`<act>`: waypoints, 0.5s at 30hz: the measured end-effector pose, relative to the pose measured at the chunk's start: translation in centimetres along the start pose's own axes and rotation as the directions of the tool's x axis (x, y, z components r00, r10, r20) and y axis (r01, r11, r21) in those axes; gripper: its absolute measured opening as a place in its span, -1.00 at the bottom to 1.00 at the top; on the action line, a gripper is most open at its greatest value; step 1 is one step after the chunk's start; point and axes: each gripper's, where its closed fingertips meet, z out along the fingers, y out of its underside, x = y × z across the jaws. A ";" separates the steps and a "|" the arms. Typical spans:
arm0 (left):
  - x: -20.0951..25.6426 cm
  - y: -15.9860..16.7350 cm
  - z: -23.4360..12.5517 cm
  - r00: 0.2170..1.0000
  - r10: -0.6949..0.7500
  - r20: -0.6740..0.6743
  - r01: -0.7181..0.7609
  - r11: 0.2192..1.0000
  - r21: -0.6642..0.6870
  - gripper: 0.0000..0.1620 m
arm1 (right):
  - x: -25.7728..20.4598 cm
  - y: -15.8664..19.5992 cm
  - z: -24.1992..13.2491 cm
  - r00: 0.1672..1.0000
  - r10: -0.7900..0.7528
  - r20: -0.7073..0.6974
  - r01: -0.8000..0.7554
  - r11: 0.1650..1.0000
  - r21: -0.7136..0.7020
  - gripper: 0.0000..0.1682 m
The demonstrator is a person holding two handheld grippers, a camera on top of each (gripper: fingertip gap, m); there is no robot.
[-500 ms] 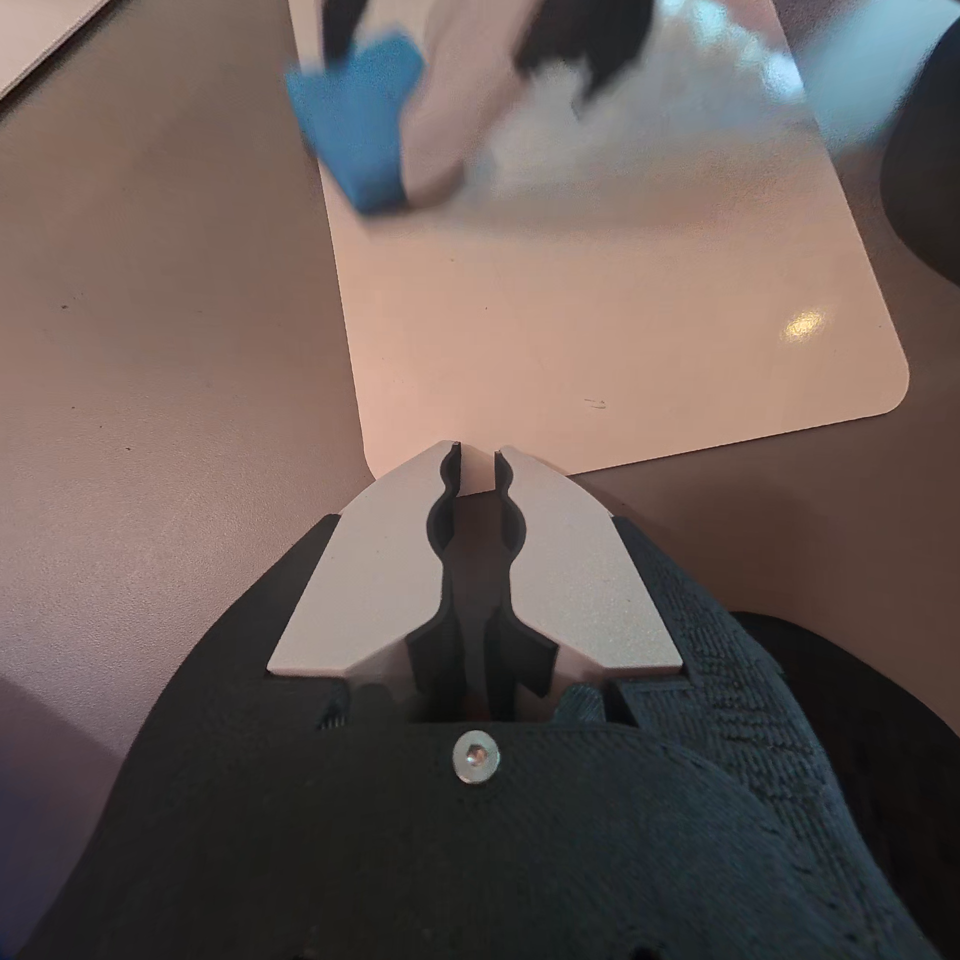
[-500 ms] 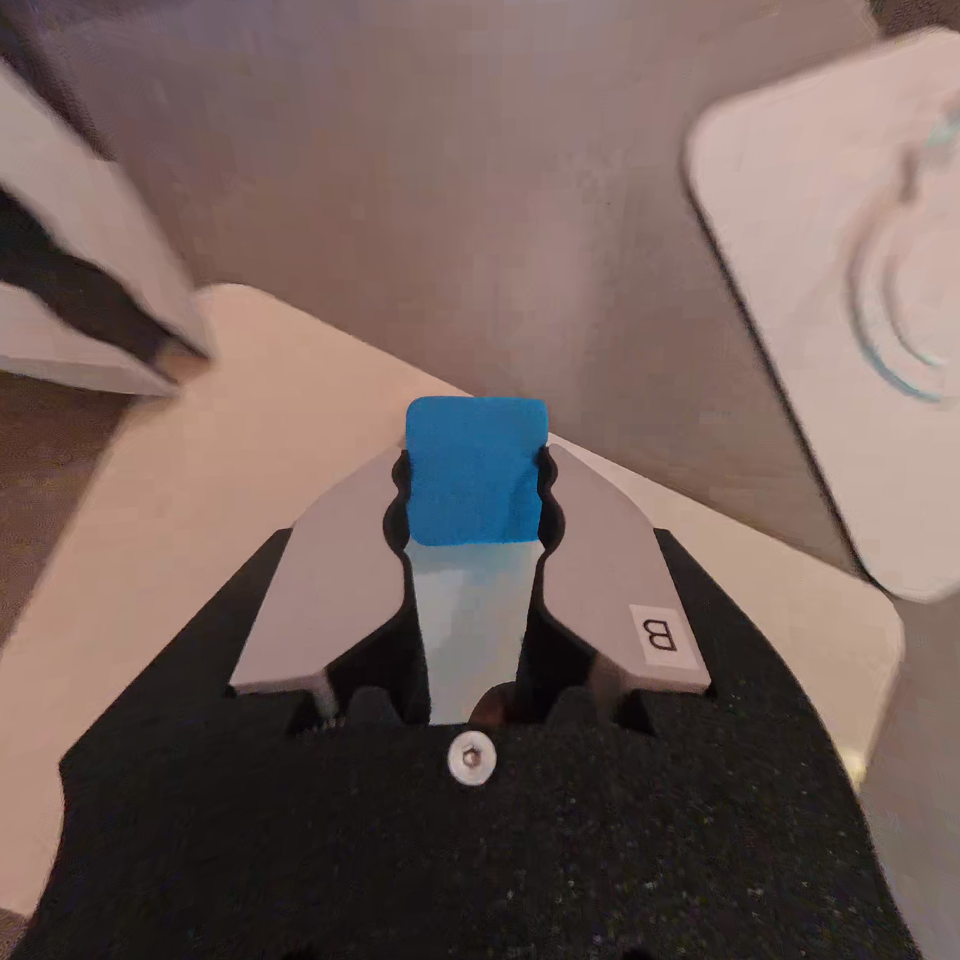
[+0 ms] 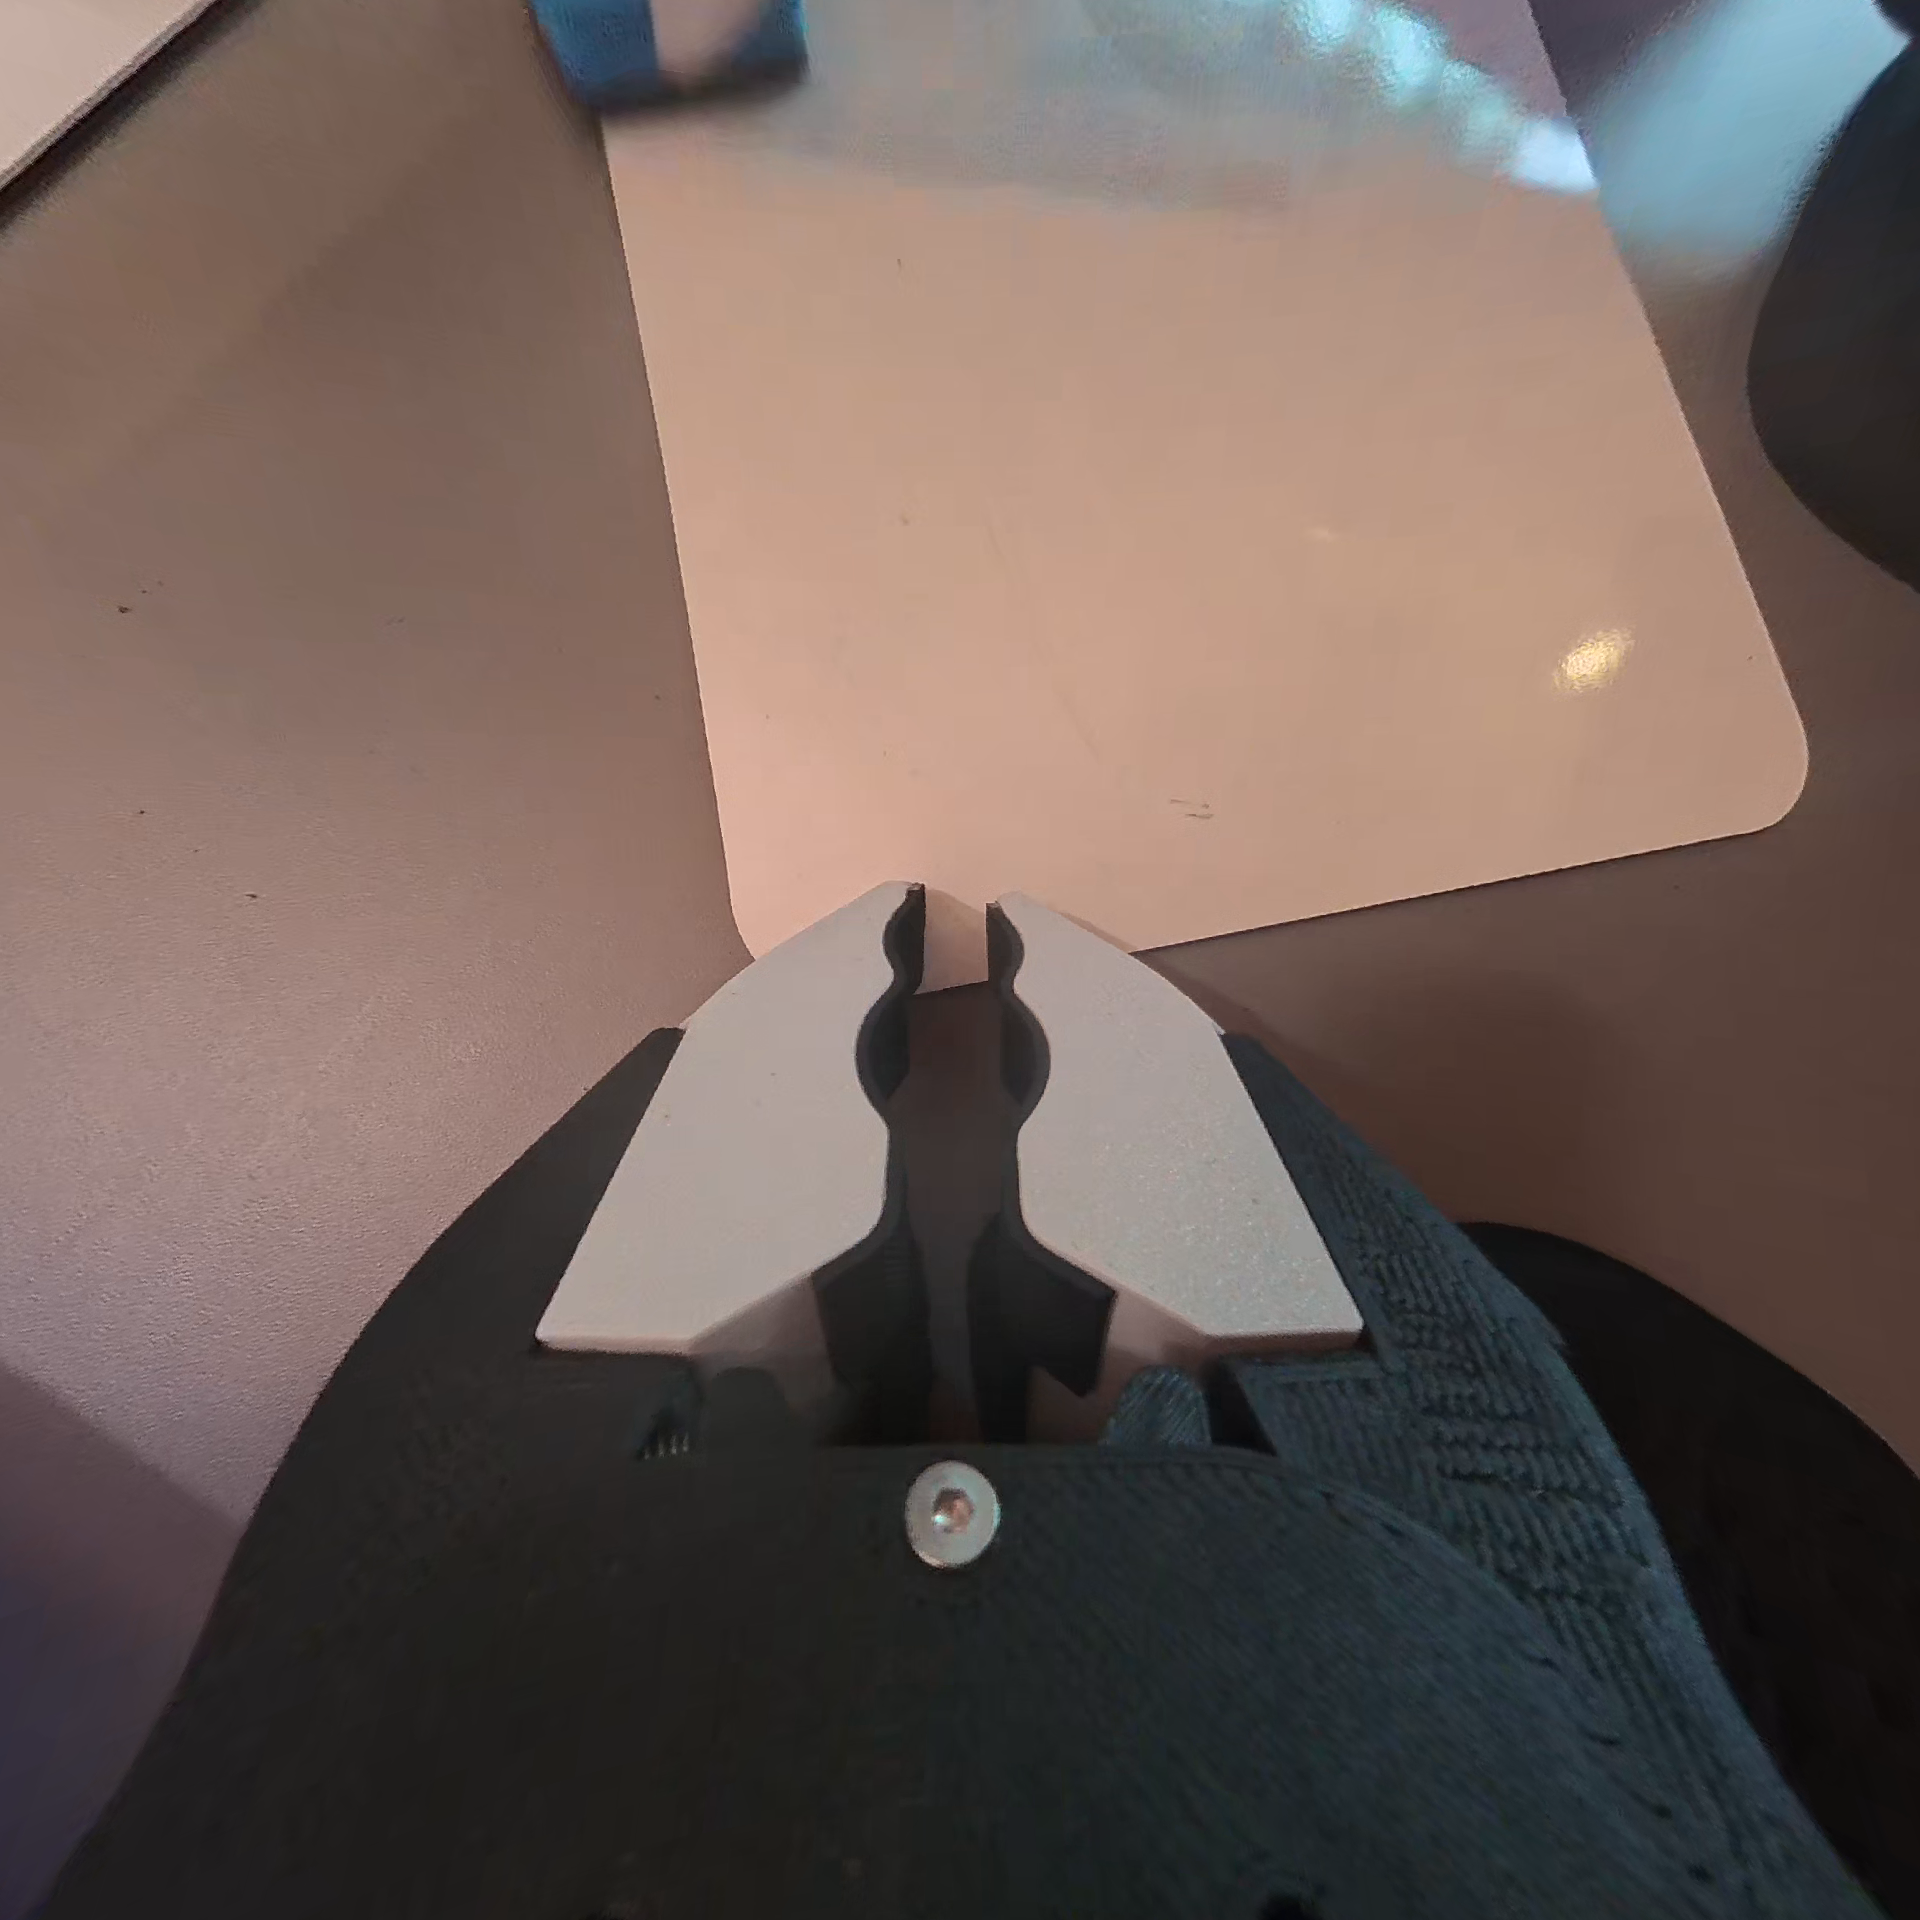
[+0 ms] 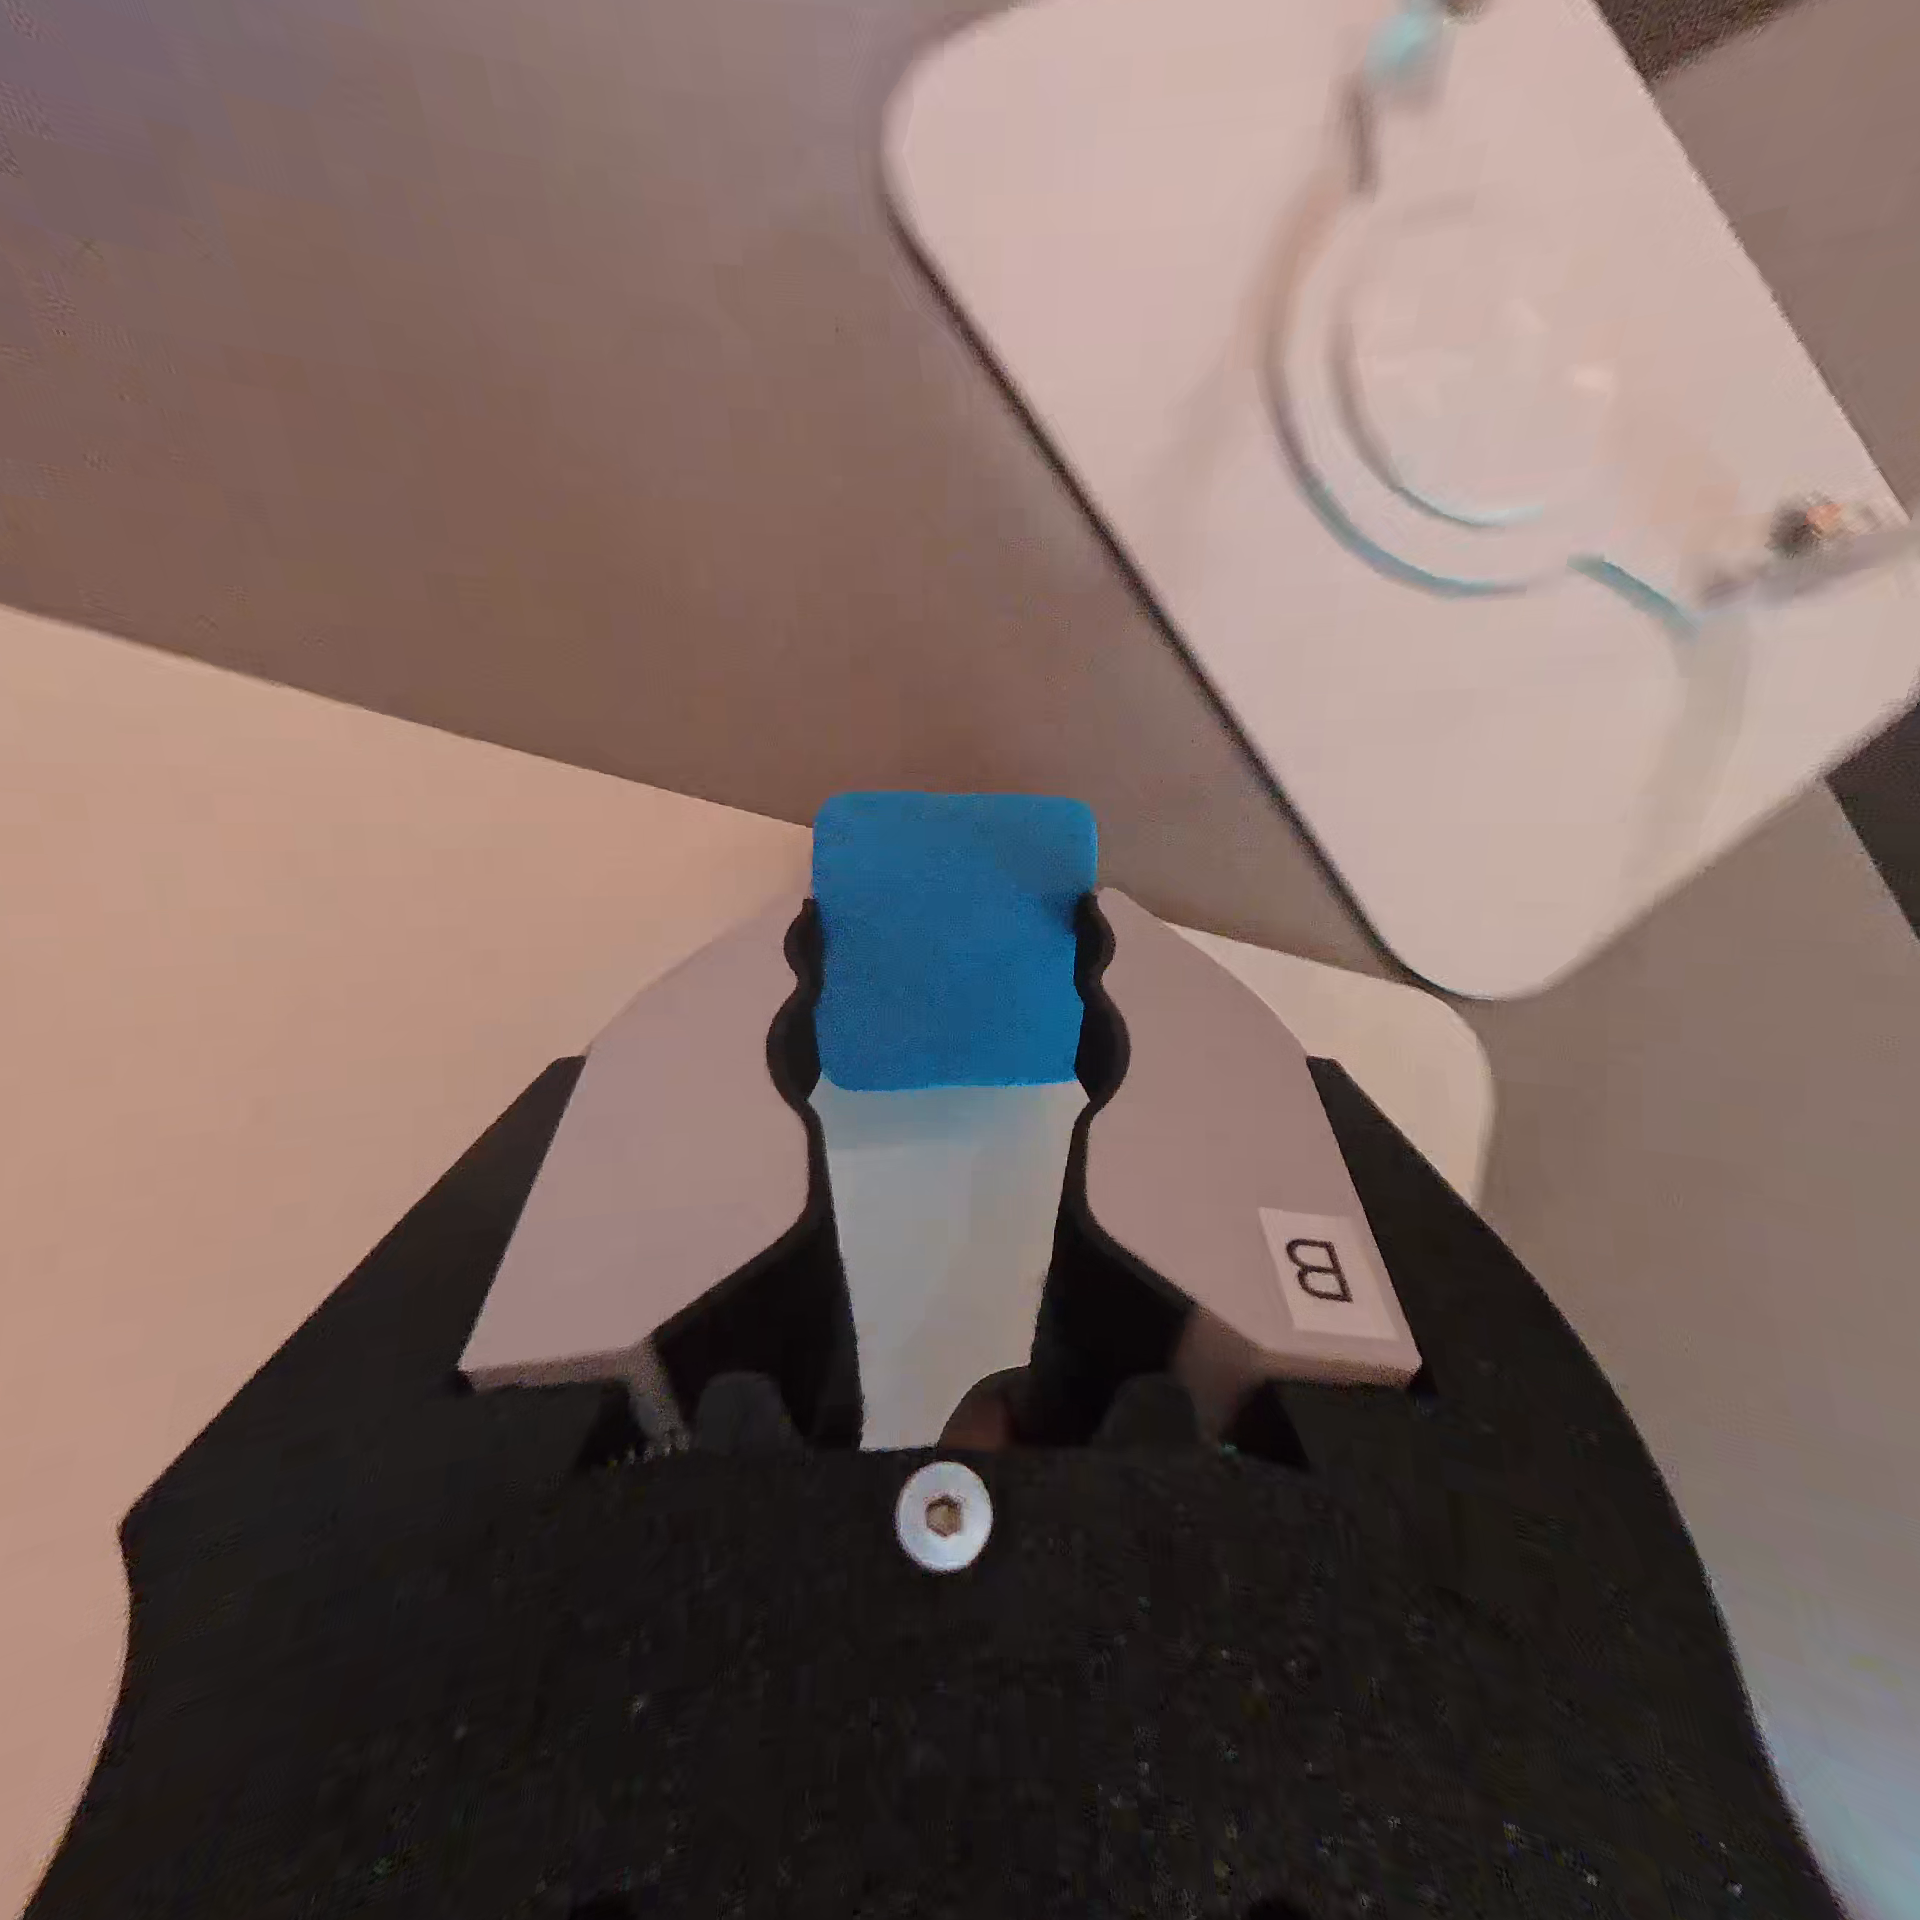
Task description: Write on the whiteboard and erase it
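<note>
right tool [image 4: 948, 914] clamps blue eraser [image 4: 945, 935] | left tool [image 3: 954, 920] nearly closed (empty), at whiteboard [image 3: 1195, 520] edge

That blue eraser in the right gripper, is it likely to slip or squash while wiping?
The blue eraser looks like soft foam, so it probably gives slightly. Its matte surface, held between the right gripper fingers, likely resists slipping. It appears light.

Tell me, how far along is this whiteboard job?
Nearly finished, it seems. The whiteboard looks almost blank, with just a tiny dark mark near its close edge, so the writing appears done and mostly wiped. In hand: the right gripper clamps the blue eraser at the board's far edge, while the left gripper rests nearly shut and empty at the near edge. Left: perhaps that last mark.
</note>
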 end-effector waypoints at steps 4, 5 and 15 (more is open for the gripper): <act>-0.1 0.0 0.0 1.000 -0.007 -0.003 0.007 1.000 0.002 -0.86 | -13.2 -1.4 -1.1 0.957 -0.241 0.165 0.238 0.971 0.038 -0.43; 0.0 0.0 0.0 1.000 -0.007 -0.002 0.007 1.000 0.001 -0.86 | -15.6 -1.1 -1.7 0.940 -0.283 0.190 0.280 0.959 0.040 -0.43; 0.1 0.1 0.0 1.000 0.011 0.004 -0.011 1.000 -0.007 -0.86 | -13.9 0.6 -2.6 0.948 -0.293 0.127 0.296 0.955 -0.003 -0.44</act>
